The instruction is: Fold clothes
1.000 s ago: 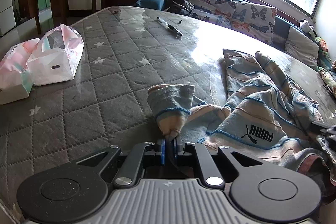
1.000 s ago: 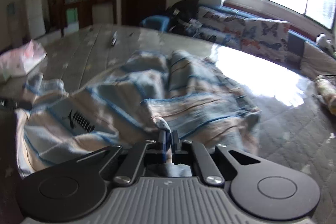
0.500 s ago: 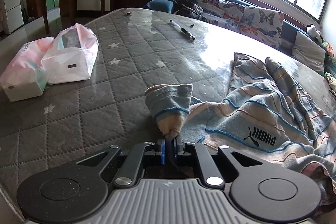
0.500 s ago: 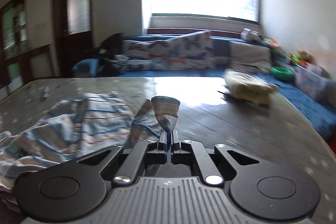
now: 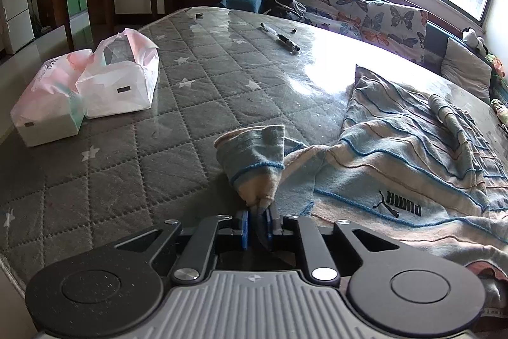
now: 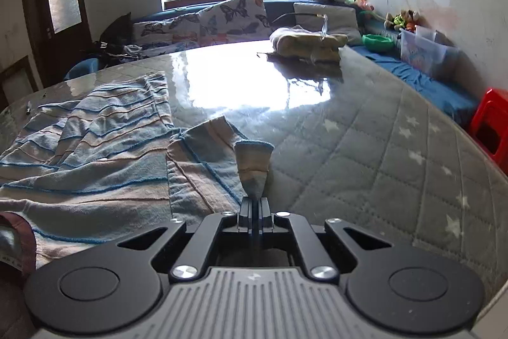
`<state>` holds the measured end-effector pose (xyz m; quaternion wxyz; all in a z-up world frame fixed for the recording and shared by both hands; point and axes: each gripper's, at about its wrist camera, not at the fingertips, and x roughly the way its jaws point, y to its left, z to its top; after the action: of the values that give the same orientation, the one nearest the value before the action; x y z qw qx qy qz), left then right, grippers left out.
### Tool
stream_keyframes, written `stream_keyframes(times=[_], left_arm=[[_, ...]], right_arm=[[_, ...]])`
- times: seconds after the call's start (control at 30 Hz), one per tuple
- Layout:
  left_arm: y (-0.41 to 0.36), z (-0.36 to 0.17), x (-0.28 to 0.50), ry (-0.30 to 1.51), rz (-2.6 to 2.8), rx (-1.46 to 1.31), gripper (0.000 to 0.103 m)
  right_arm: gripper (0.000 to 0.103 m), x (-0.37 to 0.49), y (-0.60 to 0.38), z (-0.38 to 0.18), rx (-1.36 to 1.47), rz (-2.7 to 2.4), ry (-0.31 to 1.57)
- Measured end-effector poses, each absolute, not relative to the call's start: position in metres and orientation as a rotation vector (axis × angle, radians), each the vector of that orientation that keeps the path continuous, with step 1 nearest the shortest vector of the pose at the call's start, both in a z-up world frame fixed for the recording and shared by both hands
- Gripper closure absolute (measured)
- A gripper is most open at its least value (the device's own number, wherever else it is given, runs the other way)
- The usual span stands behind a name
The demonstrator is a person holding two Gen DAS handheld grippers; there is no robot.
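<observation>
The striped sweater lies spread on the grey quilted mattress, along its near edge, with a black logo facing up. The left gripper has one sleeve cuff between its blue pads; its jaws are opening, and the cloth is still between them. The right gripper is fully closed, pinching the other sleeve cuff. Two white plastic bags sit near the mattress's left edge, and a pen lies toward the far edge.
</observation>
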<state>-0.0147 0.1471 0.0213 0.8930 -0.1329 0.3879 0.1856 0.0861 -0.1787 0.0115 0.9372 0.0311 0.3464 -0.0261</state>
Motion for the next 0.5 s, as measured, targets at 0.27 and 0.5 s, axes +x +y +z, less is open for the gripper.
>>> stream_keyframes(times=[0.27,0.5], left_arm=[[0.154,0.029,-0.019,0.785,0.429,-0.252,0.053],[0.161,0.049,-0.017,0.731,0.464,-0.232,0.044]], right_arm=[[0.096,0.082,-0.192,0.027,0.034,-0.101,0.706],[0.093,0.112,-0.176,0.047,-0.032,-0.009,0.654]])
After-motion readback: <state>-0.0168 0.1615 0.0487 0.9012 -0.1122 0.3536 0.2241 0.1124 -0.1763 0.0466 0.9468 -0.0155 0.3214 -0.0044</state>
